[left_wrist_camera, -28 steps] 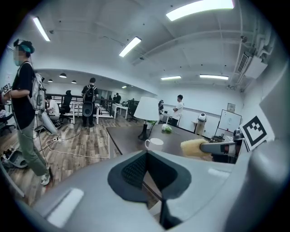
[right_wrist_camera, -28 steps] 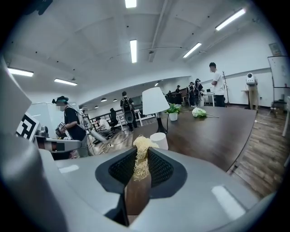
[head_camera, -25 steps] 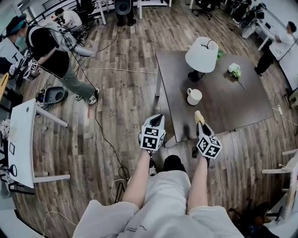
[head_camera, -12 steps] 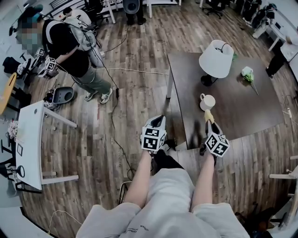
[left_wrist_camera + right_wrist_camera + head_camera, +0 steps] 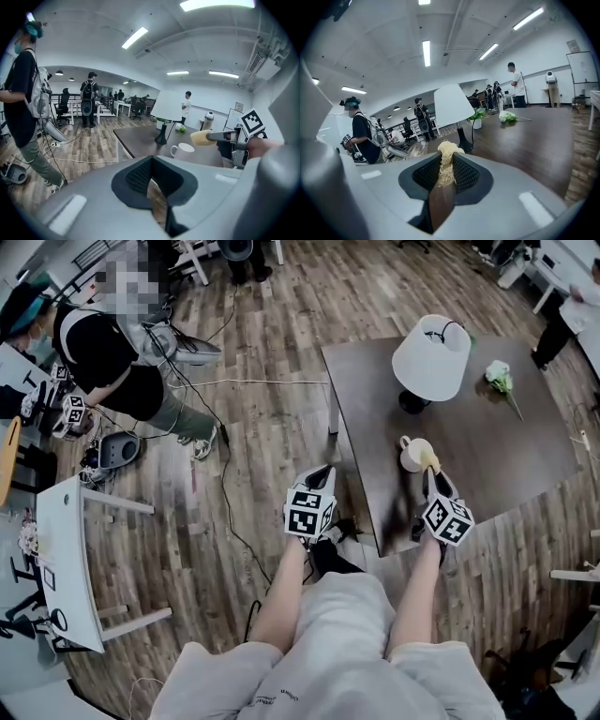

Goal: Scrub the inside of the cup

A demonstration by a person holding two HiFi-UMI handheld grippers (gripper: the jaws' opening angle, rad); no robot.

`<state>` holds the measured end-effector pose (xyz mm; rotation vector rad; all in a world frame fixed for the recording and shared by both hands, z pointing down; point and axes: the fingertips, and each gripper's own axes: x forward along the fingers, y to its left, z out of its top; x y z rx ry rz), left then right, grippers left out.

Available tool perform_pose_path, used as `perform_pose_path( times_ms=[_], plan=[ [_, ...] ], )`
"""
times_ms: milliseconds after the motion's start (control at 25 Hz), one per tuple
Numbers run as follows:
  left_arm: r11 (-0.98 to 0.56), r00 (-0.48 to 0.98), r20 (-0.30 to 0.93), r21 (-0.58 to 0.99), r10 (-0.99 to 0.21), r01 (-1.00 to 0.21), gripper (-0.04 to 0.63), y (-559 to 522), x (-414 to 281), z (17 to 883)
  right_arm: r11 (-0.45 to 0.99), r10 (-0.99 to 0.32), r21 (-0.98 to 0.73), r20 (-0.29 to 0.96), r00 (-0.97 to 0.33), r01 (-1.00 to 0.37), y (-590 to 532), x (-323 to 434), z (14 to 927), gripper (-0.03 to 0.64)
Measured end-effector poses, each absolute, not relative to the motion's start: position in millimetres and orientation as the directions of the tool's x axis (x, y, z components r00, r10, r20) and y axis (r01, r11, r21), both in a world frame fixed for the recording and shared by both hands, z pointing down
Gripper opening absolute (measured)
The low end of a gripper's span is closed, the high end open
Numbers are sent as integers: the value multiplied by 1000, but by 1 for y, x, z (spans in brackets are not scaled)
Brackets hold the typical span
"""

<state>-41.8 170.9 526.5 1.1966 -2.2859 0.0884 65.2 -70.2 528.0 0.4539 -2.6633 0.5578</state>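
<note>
The white, glossy cup (image 5: 414,455) stands upright, mouth up, on a dark, smooth rectangular counter (image 5: 506,460). It is just in front of the lamp (image 5: 429,356), handle turned roughly toward it. The right hand-held gripper (image 5: 433,474) is clamped on a brush (image 5: 430,461) whose long axis points at the cup and lamp. Its pale, straw-like fibre head hovers by the rim. The left hand-held gripper (image 5: 323,472), jaws together on nothing, hangs left of the lamp over wood-plank floor (image 5: 262,427). A flower (image 5: 499,379) lies right of the lamp.
</note>
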Motion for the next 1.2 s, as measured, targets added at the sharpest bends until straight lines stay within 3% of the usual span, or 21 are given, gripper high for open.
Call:
perform_pose_path(
  times_ms=[520, 760, 1200],
  plan=[
    [435, -330, 502, 106, -799, -894, 2, 73, -83, 522, 850, -186, -392, 403, -896, -352, -116, 27, 516, 94],
    [384, -322, 540, 3, -778, -923, 0, 62, -101, 524, 867, -18, -428, 486, -874, -256, -106, 13, 528, 94],
    [254, -227, 595, -40, -771, -966, 2, 60, -129, 550, 800, -80, -485, 499, -863, -354, -124, -6, 545, 95]
  ],
)
